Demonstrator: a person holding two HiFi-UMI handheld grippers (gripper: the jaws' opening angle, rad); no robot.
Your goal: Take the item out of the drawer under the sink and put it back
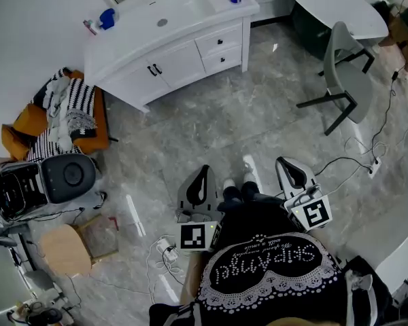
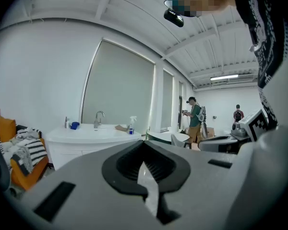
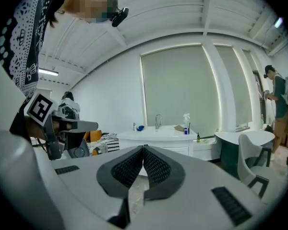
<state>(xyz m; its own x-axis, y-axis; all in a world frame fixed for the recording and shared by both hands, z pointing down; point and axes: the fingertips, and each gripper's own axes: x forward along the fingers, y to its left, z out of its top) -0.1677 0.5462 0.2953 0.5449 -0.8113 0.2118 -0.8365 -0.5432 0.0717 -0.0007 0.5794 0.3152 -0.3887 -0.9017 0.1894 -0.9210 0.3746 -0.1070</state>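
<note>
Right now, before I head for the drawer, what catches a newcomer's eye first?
The white sink vanity stands at the far wall, its doors and drawers all shut. The left tongs and right tongs are closed and empty, held near the person's body, well short of it. Striped clothes heaped on an orange seat lie to its left.

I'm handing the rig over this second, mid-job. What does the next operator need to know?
Left gripper: jaws together, nothing between them.
Right gripper: jaws together, empty.
Both are held in front of the person, well short of the sink cabinet across the floor.
Both drawers under the sink look closed; the item is not in view.
Done: nothing that shows.
Left: walk up, open the drawer, take the item out, put it back.
</note>
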